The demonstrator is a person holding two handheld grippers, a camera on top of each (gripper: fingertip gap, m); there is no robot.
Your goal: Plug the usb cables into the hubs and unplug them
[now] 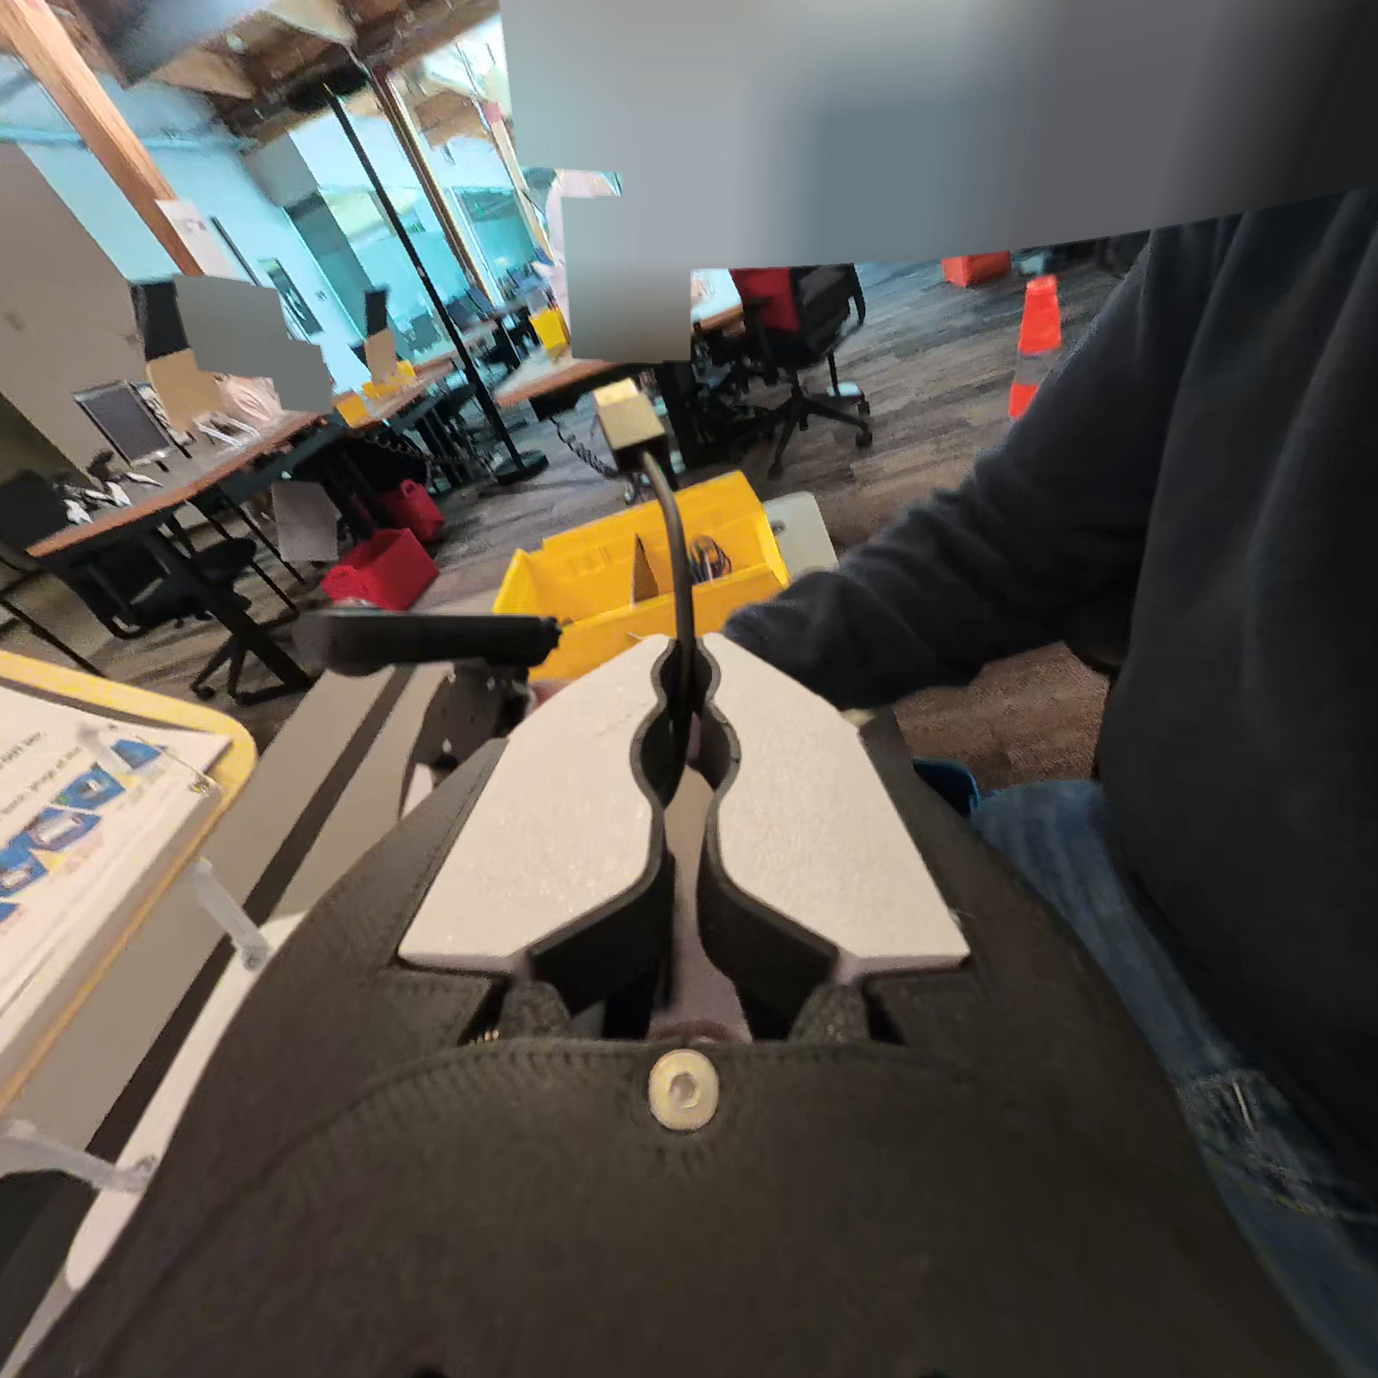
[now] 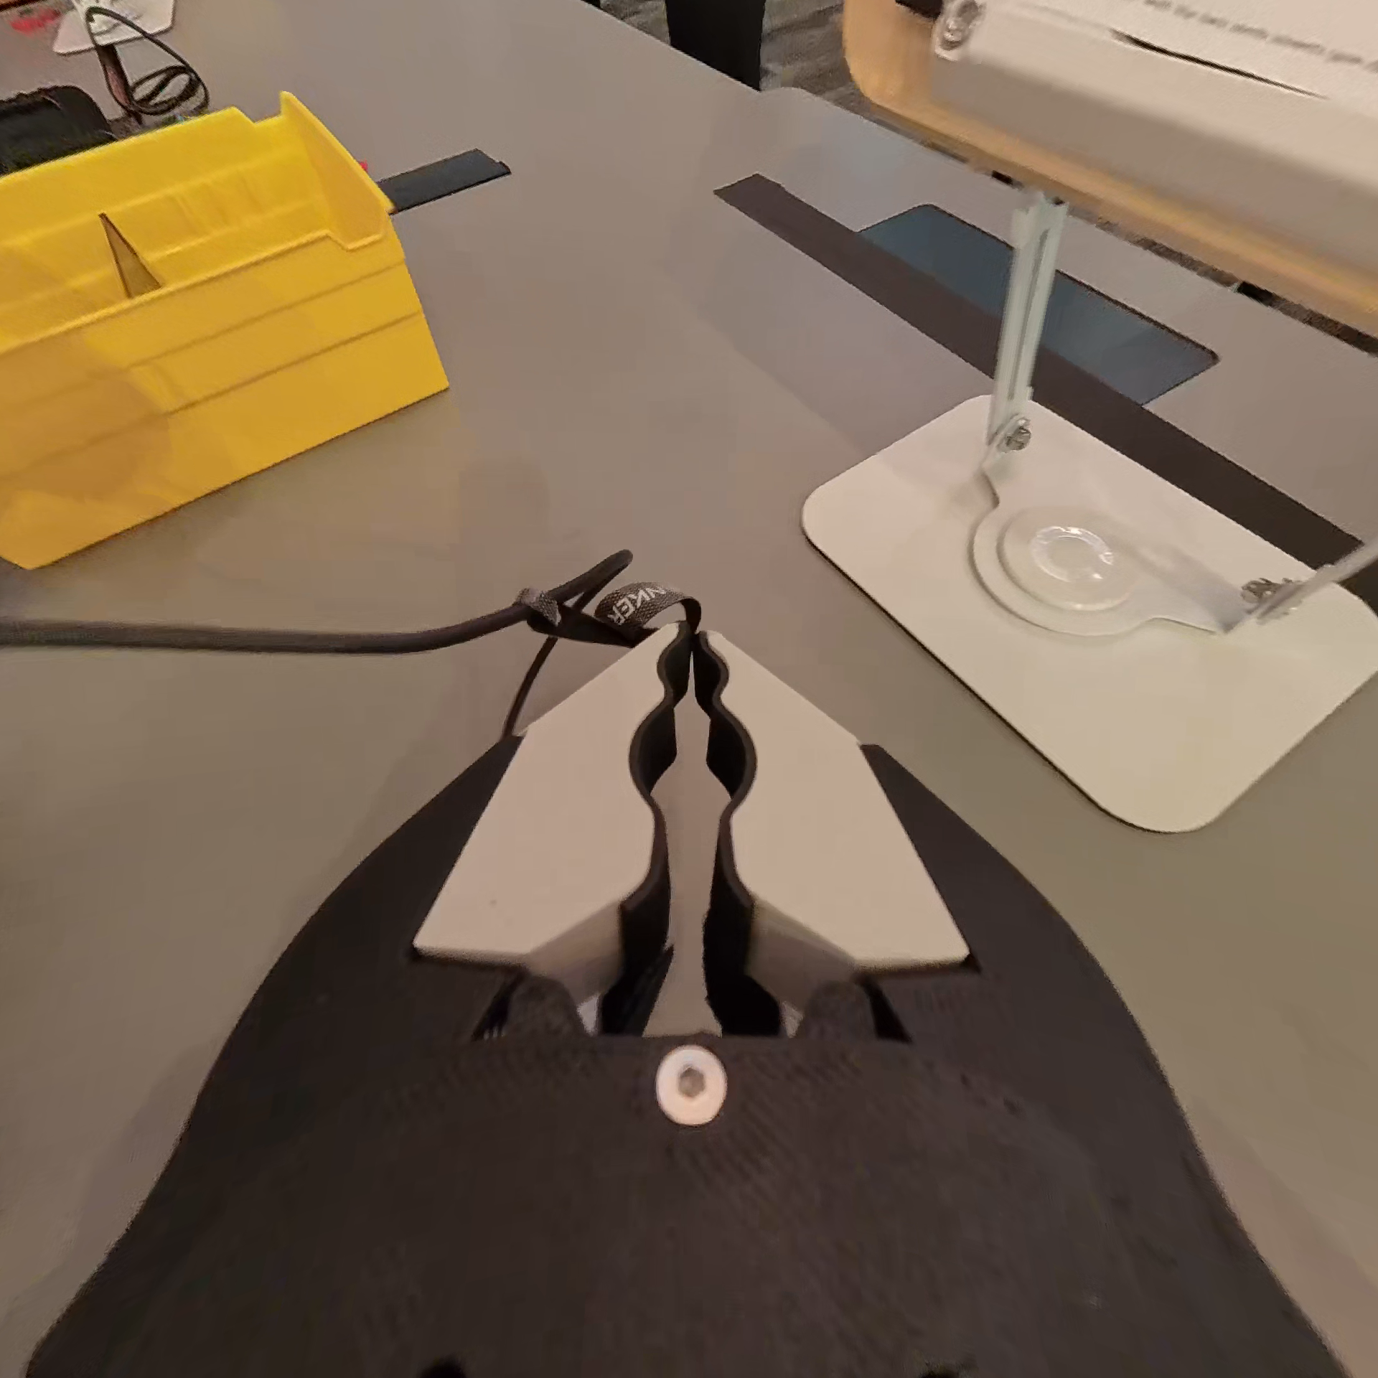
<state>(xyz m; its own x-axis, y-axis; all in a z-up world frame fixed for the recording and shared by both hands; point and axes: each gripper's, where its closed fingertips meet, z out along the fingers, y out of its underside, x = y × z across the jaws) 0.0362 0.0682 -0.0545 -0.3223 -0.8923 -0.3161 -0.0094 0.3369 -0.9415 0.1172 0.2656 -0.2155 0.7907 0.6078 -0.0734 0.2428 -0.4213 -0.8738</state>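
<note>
In the left wrist view my left gripper [image 1: 687, 656] is tilted upward and shut on a thin black USB cable [image 1: 675, 552]. The cable rises from the fingertips to a black plug with a metal end [image 1: 630, 417] in the air. In the right wrist view my right gripper [image 2: 690, 634] is low over the grey table [image 2: 671, 335], shut on a black fabric strap [image 2: 641, 600]. The strap is tied to a thicker black cable [image 2: 224, 640] that runs off to the left. No hub shows clearly in either view.
A yellow bin stands on the table [image 2: 224, 335] and shows beyond the left fingertips [image 1: 596, 589]. A white stand base [image 2: 1081, 596] carries a sheet board [image 2: 1118, 97] [image 1: 89, 805]. A blurred black bar [image 1: 432, 637] lies left of the left fingertips. A person's dark sleeve [image 1: 932, 596] is at the right. Left tips to right tips: about 25 cm.
</note>
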